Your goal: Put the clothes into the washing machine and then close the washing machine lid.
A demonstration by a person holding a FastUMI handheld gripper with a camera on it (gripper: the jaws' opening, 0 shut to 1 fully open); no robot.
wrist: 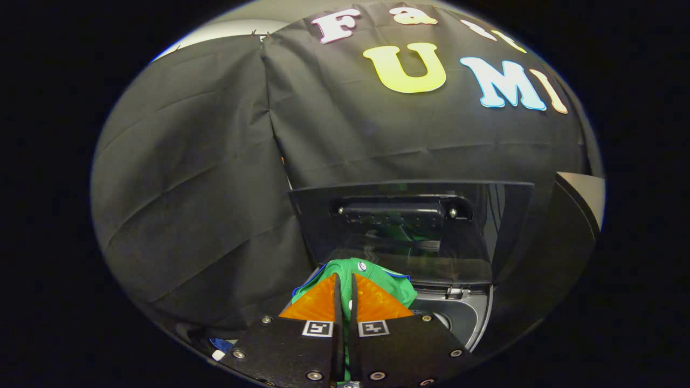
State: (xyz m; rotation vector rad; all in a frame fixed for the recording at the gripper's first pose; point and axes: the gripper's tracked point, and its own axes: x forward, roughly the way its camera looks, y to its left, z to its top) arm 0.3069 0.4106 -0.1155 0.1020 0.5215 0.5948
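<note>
green garment (385,283) was pinched between the fingers, bunched over the washing machine (463,312) opening | gripper (345,291) was clamped on the cloth, fingers nearly together | washer lid (409,231) stood raised just beyond | black cloth wall (215,188) hung behind

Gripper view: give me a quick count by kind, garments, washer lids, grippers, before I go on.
Garments: 1, green garment, pinched between the fingers
Washer lids: 1, lid standing open on the washing machine
Grippers: 1, gripper, shut on the garment
Total: 3
</note>
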